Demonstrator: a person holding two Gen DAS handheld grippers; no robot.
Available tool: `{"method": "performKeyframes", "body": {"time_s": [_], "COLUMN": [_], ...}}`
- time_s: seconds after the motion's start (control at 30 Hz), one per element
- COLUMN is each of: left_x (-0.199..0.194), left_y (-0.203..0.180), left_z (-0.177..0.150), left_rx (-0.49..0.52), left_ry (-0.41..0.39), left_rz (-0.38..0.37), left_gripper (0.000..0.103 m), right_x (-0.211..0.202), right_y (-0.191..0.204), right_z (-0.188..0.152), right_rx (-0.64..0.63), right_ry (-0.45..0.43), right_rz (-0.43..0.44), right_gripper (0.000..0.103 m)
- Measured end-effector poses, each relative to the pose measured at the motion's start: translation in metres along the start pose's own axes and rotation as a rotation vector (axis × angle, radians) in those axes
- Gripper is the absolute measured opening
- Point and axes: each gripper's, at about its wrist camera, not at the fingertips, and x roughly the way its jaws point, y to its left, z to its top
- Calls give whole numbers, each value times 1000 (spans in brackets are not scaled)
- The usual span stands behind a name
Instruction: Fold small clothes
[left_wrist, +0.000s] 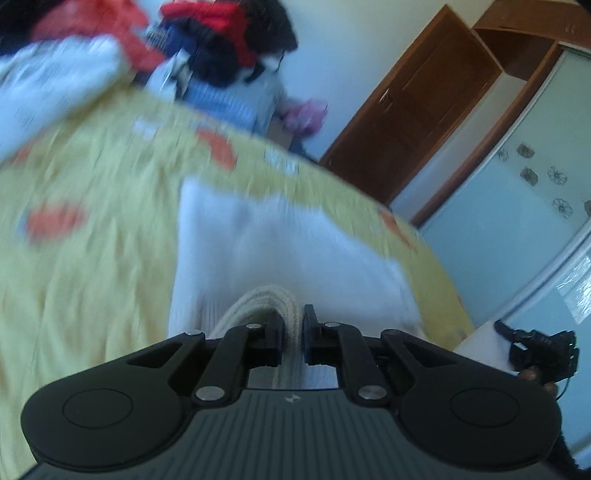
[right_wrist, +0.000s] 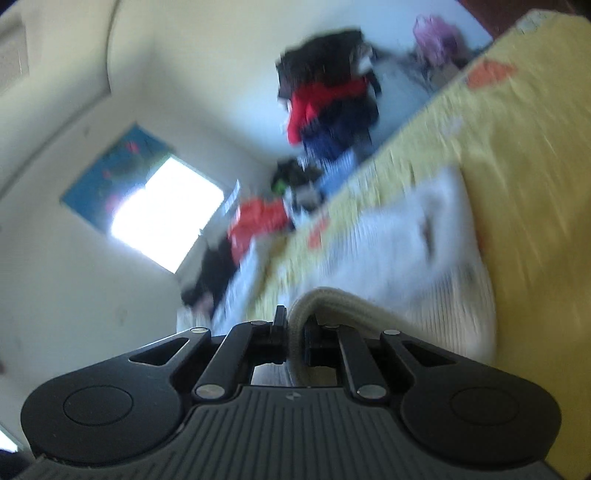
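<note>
Cream hem (left_wrist: 284, 310) of white garment (left_wrist: 258, 240) is clamped by left gripper (left_wrist: 293, 332) and right gripper (right_wrist: 295, 334); body trails ahead over the yellow bedspread (left_wrist: 92, 240).

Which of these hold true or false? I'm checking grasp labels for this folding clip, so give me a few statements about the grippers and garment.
1. The left gripper is shut on the cream ribbed band of the white knitted garment. True.
2. The right gripper is open and holds nothing. False: it is shut on the same cream band.
3. The garment lies on a yellow bedspread with orange patches. True.
4. The clothes pile is all white. False: red, black and blue.
</note>
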Motion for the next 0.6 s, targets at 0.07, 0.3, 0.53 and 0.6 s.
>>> {"method": "performKeyframes", "body": {"time_s": [0.07,0.3,0.53,0.6], "left_x": [30,150,164,144], "left_y": [6,53,77,74], "left_z": [32,104,117,114], "left_rx": [-13,-87,-261,-260], "left_ry": [-26,-60,-61,-121], "left_rz": [10,231,47,30], "left_gripper": [10,10,40,67], "right_x": [25,134,163,152], "right_y": [-15,-103,-111,-97], "right_z": [32,112,110,108], "right_rx": [34,207,153,90], "right_ry": [-43,-73,-74,-88], "right_rz": [-7,-210,-257,-265], "right_gripper": [13,14,57,57]}}
